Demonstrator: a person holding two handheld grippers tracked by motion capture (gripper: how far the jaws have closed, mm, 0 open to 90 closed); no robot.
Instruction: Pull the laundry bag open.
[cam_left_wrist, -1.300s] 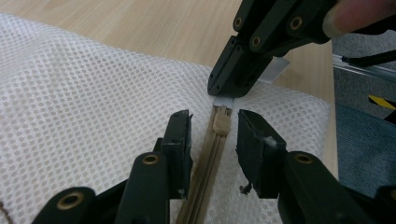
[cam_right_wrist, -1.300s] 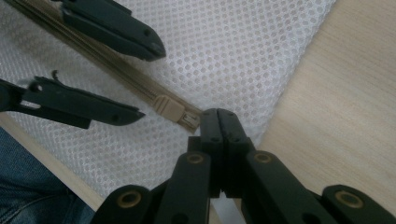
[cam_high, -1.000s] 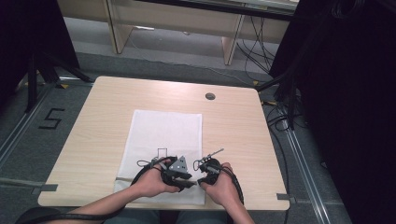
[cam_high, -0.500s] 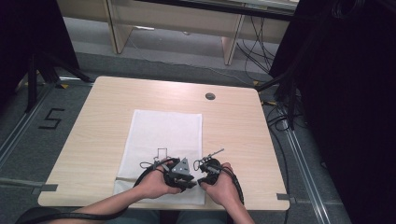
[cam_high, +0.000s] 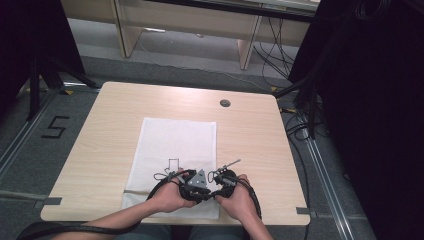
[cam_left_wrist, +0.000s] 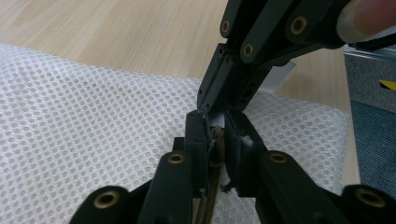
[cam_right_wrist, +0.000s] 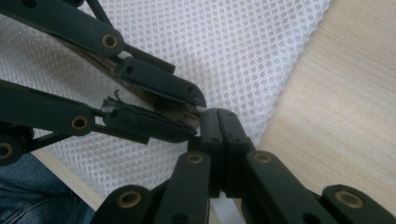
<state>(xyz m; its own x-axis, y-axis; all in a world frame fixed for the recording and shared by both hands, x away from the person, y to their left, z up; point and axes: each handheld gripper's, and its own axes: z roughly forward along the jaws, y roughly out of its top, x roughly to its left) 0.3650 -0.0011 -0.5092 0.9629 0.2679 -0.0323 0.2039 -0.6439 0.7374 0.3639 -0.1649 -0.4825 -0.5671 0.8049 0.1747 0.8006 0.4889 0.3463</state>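
While the left tongs have just been closing on the brown zipper of the white mesh bag; right tongs pressed together.

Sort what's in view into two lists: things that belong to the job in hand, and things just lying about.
In the job:
- white mesh laundry bag
- its brownish zipper, between the left gripper's closing jaws
- left gripper
- right gripper, jaws shut at the bag's edge

Lying about:
- light wooden table
- round grey cable grommet
- grey tape strips
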